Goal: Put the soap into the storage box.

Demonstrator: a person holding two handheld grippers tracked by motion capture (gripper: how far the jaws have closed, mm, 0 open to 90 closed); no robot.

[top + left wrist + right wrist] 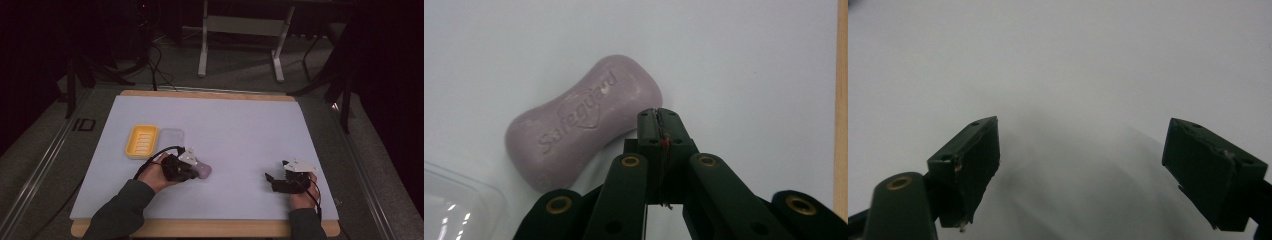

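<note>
Nearest you, your sleeved forearms come in from the bottom edge of the high view, each hand carrying its tool over the pale mat [225,125] that covers the wooden table [210,229].

Next in size is the yellow soap dish [142,140], lying on the left part of the mat, with its clear lid [171,136] lying just beside it on the right. Both are empty and apart from each other.

Your left gripper [186,172] sits just below the lid, and its jaws are pressed together on nothing. In the left gripper view the tips meet beside the purple soap bar [584,120], at its lower right edge, not around it; whether they touch the bar you cannot tell. The bar lies flat on the mat, lettering up, just past the left gripper and near the clear lid's corner.

Your right gripper [280,180] rests well apart on the right side of the mat, jaws spread wide over bare surface.

So little is done yet, by my reading: the bar is not gripped, not lifted, not in the dish. You would need to reopen the left jaws, straddle the bar, then carry it across to the dish.
</note>
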